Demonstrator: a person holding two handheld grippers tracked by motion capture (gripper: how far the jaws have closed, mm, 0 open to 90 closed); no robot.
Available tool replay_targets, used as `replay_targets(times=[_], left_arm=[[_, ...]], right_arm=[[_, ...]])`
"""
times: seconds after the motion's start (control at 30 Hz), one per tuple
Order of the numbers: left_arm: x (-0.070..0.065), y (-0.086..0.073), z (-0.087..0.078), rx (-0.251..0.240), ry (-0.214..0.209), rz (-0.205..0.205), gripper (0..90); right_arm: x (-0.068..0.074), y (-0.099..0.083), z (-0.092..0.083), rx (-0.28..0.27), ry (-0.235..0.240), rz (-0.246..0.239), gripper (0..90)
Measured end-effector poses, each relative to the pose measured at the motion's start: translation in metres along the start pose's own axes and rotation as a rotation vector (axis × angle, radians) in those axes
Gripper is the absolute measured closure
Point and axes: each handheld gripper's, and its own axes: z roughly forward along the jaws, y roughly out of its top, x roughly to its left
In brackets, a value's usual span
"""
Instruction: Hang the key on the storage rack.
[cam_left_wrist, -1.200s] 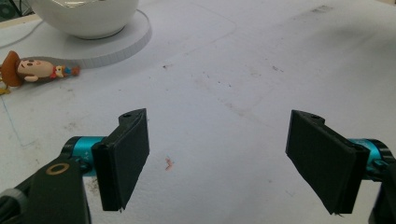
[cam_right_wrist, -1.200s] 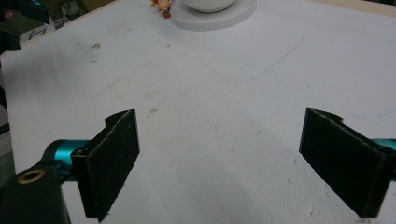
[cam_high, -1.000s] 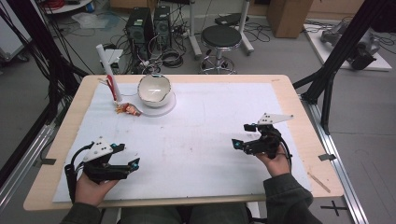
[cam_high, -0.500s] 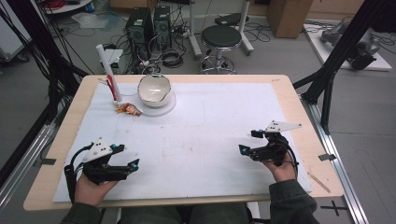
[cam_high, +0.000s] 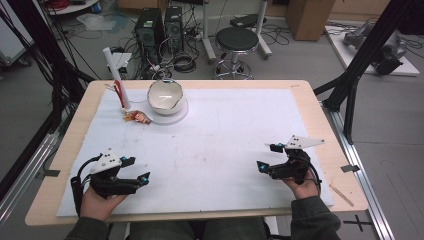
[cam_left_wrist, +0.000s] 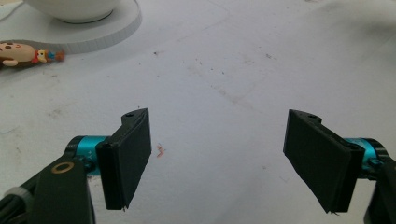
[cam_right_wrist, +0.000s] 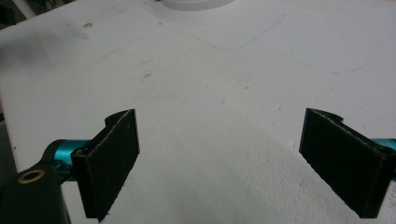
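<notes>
Bowl (cam_high: 164, 95): it is sitting on a white round plate (cam_high: 177, 116) at the far left part of the surface (cam_high: 240, 150), and everything below is placed from this bowl.
Toy figure (cam_high: 137, 117): a small coloured figure is lying just beside the bowl's plate, on its left; in my left gripper view (cam_left_wrist: 28, 52) it is lying flat with its long axis roughly across the picture.
White tube (cam_high: 116, 77): it is standing tilted just left of the bowl, with something red at its foot that I cannot make out.
Left hand-held gripper (cam_high: 136, 171): I am holding it well short of the bowl, on my near side of it, jaws spread wide with nothing between them (cam_left_wrist: 217, 158).
Right hand-held gripper (cam_high: 267, 157): I am holding it much farther from the bowl, off to the bowl's right and near side, jaws likewise spread and empty (cam_right_wrist: 219, 161).
Deciding relation: the bowl and figure are lying ahead of my left hand-held gripper and slightly to its left, so I am judging the left hand the nearer one for a forward reach.
</notes>
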Motion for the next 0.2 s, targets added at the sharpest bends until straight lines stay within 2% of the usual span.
replay_targets(times=[0.2], left_arm=[[0.0009,0.0003,0.0,-0.004,0.002,-0.001,23.4]], right_arm=[[0.0008,-0.0006,-0.0023,-0.016,-0.001,-0.001,11.1]])
